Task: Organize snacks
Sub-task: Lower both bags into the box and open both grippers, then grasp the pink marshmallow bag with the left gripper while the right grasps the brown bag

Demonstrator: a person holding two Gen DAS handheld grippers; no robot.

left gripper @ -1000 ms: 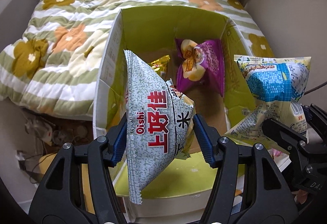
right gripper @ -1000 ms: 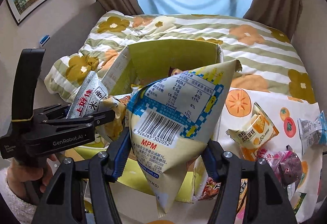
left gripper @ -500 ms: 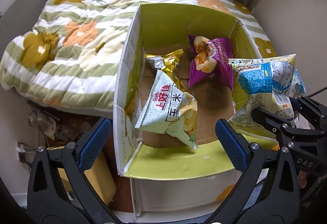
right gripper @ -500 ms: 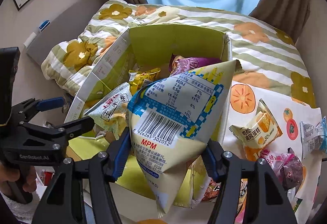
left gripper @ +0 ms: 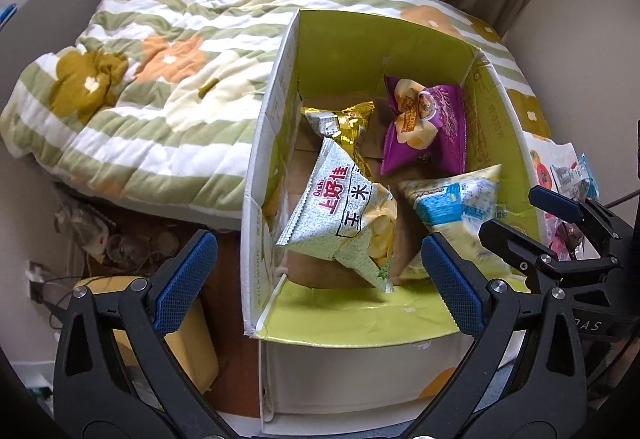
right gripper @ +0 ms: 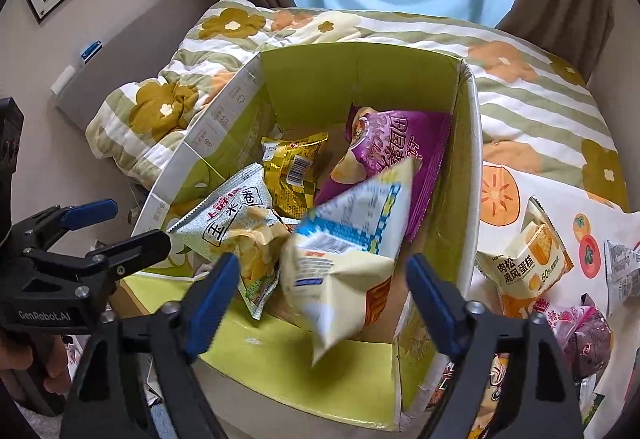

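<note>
blue-and-cream snack bag (right gripper: 352, 251) loose between right gripper's (right gripper: 324, 303) parted jaws

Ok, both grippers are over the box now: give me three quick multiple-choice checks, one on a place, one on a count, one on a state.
1. Where does the purple bag lie?
A. on the quilt
B. at the far right of the box
C. on the floor

2. How many snack bags show in the box?
A. two
B. four
C. six

3. How does the right gripper stand?
A. open, pads clear of the blue-and-cream bag
B. clamped on the purple bag
C. shut on nothing

Key: 1 B, it leans by the box's far right wall. 2 B, purple, gold, green Oishi and blue-and-cream. 3 A, its jaws have just been opening; the blurred bag sits between the spread pads, touching neither.
</note>
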